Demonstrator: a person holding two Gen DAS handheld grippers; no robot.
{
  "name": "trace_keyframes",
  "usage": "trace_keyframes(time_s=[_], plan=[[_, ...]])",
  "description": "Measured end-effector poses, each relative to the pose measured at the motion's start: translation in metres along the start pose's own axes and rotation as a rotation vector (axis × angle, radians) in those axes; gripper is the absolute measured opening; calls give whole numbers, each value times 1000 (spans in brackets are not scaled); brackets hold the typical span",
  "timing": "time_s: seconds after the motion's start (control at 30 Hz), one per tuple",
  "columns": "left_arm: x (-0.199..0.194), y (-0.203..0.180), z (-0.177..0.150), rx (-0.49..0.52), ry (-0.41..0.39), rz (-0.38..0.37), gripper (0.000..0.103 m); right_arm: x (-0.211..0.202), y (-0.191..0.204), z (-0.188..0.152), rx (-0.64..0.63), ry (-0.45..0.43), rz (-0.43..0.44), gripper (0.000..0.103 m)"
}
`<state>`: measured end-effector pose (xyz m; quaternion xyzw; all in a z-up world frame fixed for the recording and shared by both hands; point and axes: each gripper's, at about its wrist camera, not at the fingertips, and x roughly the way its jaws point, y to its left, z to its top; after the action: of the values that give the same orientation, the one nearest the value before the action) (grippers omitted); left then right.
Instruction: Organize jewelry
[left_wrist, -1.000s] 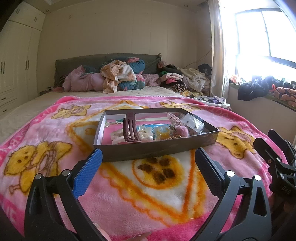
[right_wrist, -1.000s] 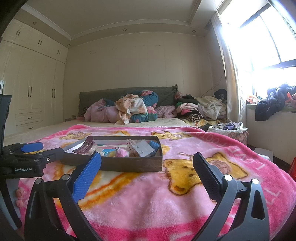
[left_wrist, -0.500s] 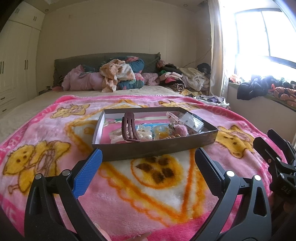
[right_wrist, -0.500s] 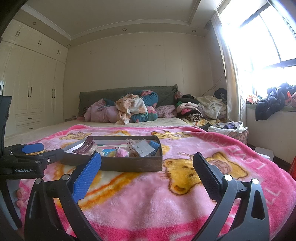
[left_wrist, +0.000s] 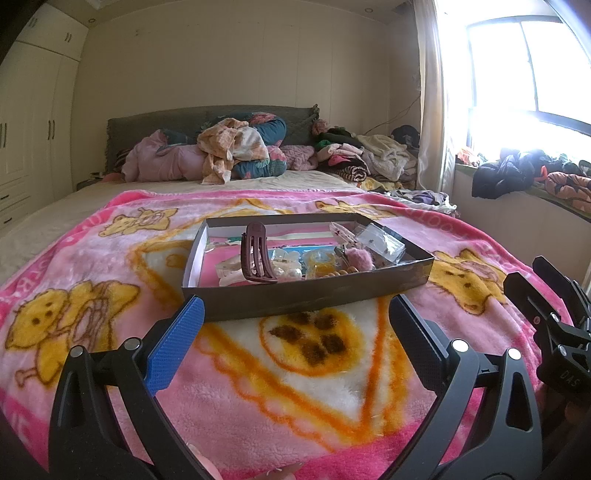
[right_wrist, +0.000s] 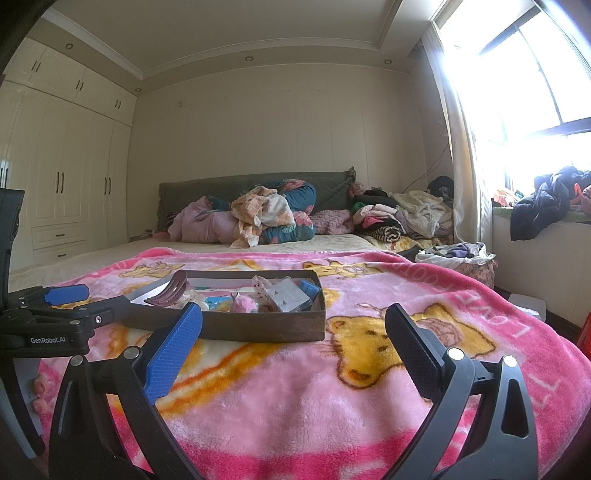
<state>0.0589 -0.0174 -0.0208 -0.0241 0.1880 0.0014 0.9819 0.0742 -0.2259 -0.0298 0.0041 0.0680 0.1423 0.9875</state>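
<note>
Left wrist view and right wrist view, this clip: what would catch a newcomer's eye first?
The loud pink cartoon-bear blanket covering the near end of the bed, with a shallow dark cardboard tray on it, crammed with hair accessories. A maroon claw clip stands out in the tray's left half beside a fluffy pink pom-pom further right. Both grippers, left gripper and right gripper, hang open and empty short of the tray.

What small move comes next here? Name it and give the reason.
Probably ease the left claw forward and up over the near wall of the box, toward the maroon hair clip. Both claws are open and hold nothing, the left one faces the box squarely, and the clip stands tallest, nearest that wall.
</note>
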Motion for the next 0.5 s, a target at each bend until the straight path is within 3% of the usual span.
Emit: trace_keyframes(time_s=[0.5], plan=[[0, 0, 0, -1, 0, -8, 92, 0, 0, 0, 1, 0, -5, 97]])
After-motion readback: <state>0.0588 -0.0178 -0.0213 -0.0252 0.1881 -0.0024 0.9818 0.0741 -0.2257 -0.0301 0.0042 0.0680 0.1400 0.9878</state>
